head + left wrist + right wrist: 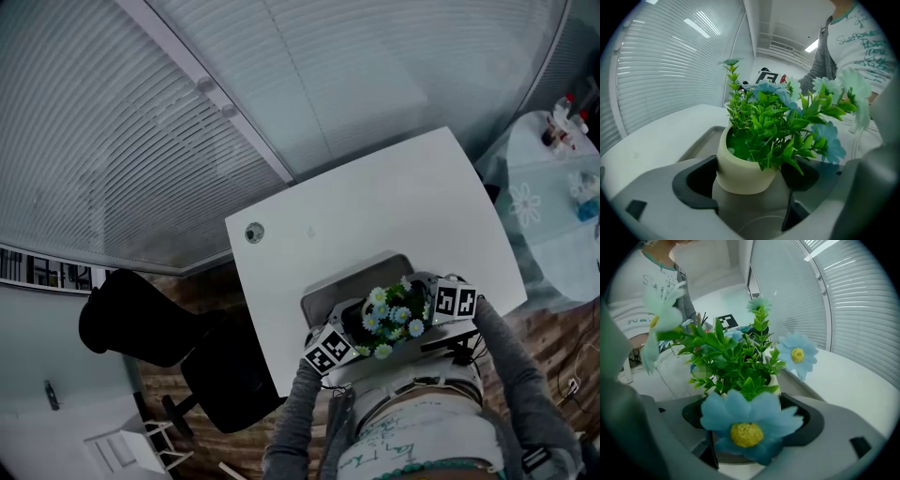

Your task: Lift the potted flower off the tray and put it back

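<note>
Where the slatted blinds (122, 150) fill the far side of the head view, a white table (375, 197) runs out from them toward the person. A black office chair (141, 328) stands off the table's left edge. A grey tray (361, 274) lies on the table near the person's edge.

The potted flower (392, 314) sits over the near part of the tray. Both tools come in at it from opposite sides, so its base is hidden.

- Left gripper (358, 325): its own view shows the jaws spread wide. The dark pads (693, 183) flank the cream pot (740, 171), and a shadowed gap shows on each side. They are not clamped on it.
- Right gripper (424, 314): in its own view the jaws also stand wide apart around the pot. The pads (808, 420) are clear of it, so nothing is gripped.

Tray rim (701, 140) shows just behind the pot. Green foliage (764, 126) rises upright from the pot. A blue daisy (747, 425) with a yellow centre hangs over the pot's near side and covers most of it in the right gripper view.
</note>
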A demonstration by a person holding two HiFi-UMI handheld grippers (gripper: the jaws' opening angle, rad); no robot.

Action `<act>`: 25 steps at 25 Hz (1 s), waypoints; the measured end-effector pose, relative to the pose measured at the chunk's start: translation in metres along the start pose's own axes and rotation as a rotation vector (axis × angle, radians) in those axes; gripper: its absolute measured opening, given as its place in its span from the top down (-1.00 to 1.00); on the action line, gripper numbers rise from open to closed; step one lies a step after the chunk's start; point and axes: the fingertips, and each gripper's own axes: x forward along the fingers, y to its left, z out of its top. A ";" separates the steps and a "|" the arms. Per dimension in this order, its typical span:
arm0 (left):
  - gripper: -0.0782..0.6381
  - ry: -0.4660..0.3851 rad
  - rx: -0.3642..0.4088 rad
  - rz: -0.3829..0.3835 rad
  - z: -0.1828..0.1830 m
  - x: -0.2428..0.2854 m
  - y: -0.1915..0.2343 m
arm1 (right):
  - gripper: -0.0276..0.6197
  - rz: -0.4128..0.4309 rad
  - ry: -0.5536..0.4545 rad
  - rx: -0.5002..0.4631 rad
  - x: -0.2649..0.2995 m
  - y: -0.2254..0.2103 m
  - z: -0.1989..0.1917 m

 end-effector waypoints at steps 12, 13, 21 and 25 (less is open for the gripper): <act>-0.46 0.011 0.000 -0.013 0.000 0.008 0.001 | -0.27 0.018 -0.033 0.001 0.002 -0.001 0.001; -0.46 0.010 -0.001 -0.013 0.000 0.008 0.001 | -0.27 0.017 -0.036 0.002 0.002 -0.001 0.001; -0.46 0.011 -0.011 -0.019 0.000 0.008 0.000 | -0.27 0.019 -0.035 0.003 0.002 0.000 0.001; -0.47 0.008 -0.013 -0.020 -0.001 0.009 0.001 | -0.27 0.021 -0.036 0.002 0.002 0.000 0.000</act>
